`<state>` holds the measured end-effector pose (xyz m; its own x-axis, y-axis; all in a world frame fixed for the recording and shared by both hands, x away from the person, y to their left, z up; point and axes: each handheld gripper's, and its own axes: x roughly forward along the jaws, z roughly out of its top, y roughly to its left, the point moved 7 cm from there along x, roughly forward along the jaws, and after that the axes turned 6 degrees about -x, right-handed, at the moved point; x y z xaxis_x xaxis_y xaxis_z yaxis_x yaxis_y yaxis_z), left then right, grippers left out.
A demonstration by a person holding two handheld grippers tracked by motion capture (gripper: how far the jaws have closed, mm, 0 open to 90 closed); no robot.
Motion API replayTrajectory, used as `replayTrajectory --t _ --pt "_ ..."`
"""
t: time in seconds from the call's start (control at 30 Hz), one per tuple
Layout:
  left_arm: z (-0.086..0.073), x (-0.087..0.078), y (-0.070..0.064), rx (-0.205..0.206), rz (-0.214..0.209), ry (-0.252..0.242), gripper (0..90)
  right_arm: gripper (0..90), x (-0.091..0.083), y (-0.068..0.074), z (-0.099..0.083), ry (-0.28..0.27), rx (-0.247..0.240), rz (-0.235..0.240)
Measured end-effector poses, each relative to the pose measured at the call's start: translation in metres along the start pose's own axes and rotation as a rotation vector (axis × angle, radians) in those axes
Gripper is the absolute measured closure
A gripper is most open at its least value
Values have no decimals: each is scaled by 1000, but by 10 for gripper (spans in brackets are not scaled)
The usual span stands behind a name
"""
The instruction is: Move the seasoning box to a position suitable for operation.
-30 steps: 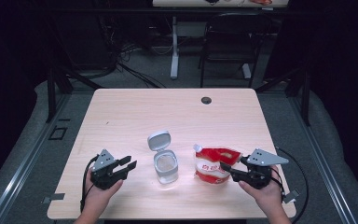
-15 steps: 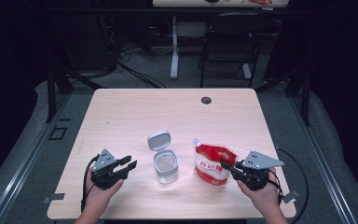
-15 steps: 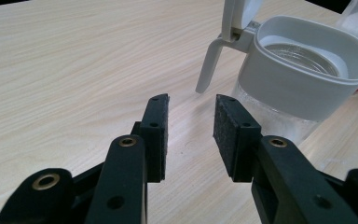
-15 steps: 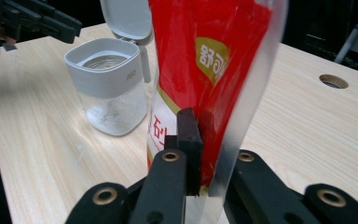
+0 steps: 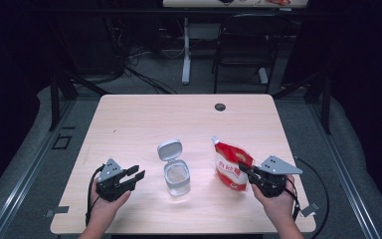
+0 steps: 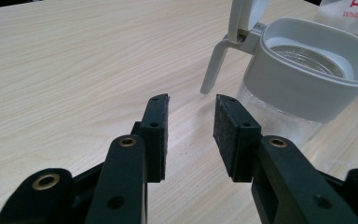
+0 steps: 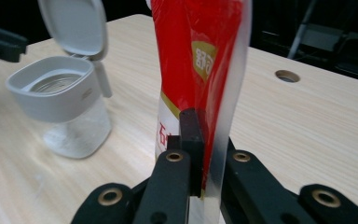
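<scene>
Tongs on the right [image 5: 244,172] are clamped on the lower side edge of a red pouch [image 5: 232,163]; in the right gripper view the pads [image 7: 189,135] press the clear seam of the pouch [image 7: 200,70] from both sides, and the pouch stands upright. Its base appears to sit on the wooden surface [image 5: 144,119], right of centre near the front edge. The left tongs [image 5: 135,174] stand apart with nothing between them; the left gripper view shows a clear gap between the two pads [image 6: 156,135], held low above the surface. A clear jar [image 5: 176,176] with a grey collar stands between the two tools, just left of the pouch and apart from it. Its hinged grey lid [image 5: 170,149] is flipped up and back, leaving the mouth uncovered. In the left gripper view the jar [image 6: 303,79] lies ahead and to the right of the tongs, near but not touching. A small round hole [image 5: 220,107] sits in the surface near the far edge.
</scene>
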<state>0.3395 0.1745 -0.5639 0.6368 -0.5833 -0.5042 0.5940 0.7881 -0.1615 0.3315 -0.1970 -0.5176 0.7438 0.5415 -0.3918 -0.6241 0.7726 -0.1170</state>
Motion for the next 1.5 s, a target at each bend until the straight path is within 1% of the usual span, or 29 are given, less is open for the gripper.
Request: replayTrajectory --t 0.13,0.17,0.27,0.33,0.37,0.43,0.53,0.57,0.63,0.7,0.73,0.83,0.87,0.97,1.0,1.03,1.07,1.1,1.17,1.2,1.37,1.5 --pt "0 0 0 -1 -1 1 661 900 1 -8 -1 -5 24 -49" --pt "0 0 0 -2 -1 0 661 900 2 -10 -1 -5 34 -54" --pt "0 0 0 -2 -2 1 661 900 0 -12 -4 -11 50 -56" --pt "0 0 0 -3 -2 1 660 900 -1 -11 -6 -7 53 -43" --pt "0 0 0 -3 -2 2 661 900 -2 -11 -7 -12 56 -47" --pt "0 0 0 -2 0 2 661 900 -4 -12 -9 -1 59 -39" --pt "-1 -1 0 -5 4 -4 659 890 -6 -14 -11 -1 78 -26" --pt "-1 -1 1 -2 6 -4 659 887 -7 -15 -12 -1 80 -30" --pt "-1 -1 1 -1 6 -2 659 861 -8 -15 -13 -5 79 -21" --pt "-1 0 1 0 7 -2 659 834 -9 -16 -14 6 70 -16" --pt "-1 -1 1 1 7 -2 659 817 -9 -15 -14 1 70 -13" --pt "-1 -1 0 0 6 -2 659 785 -10 -16 -16 10 63 -4" --pt "-1 0 0 0 6 -2 659 770 -10 -16 -17 17 71 7" --pt "-1 0 0 7 6 -4 658 699 -9 -16 -21 47 63 21" --pt "-1 0 0 7 6 3 658 647 -7 -18 -21 45 70 -25" --pt "-1 0 0 10 8 4 657 686 -7 -19 -22 49 69 -40" --pt "-1 0 -1 11 5 4 657 762 -8 -17 -21 39 73 -20" --pt "-1 0 -1 12 4 4 657 760 -9 -16 -20 36 65 -29" --pt "-1 0 -1 11 5 3 656 720 -9 -16 -18 42 43 -63" --pt "-1 0 -1 13 6 3 656 709 -8 -15 -17 40 39 -68" --pt "-2 -1 -1 8 5 0 655 666 -8 -13 -18 26 33 -53" --pt "-2 0 -2 13 4 -1 653 651 -6 -11 -26 36 33 -34"
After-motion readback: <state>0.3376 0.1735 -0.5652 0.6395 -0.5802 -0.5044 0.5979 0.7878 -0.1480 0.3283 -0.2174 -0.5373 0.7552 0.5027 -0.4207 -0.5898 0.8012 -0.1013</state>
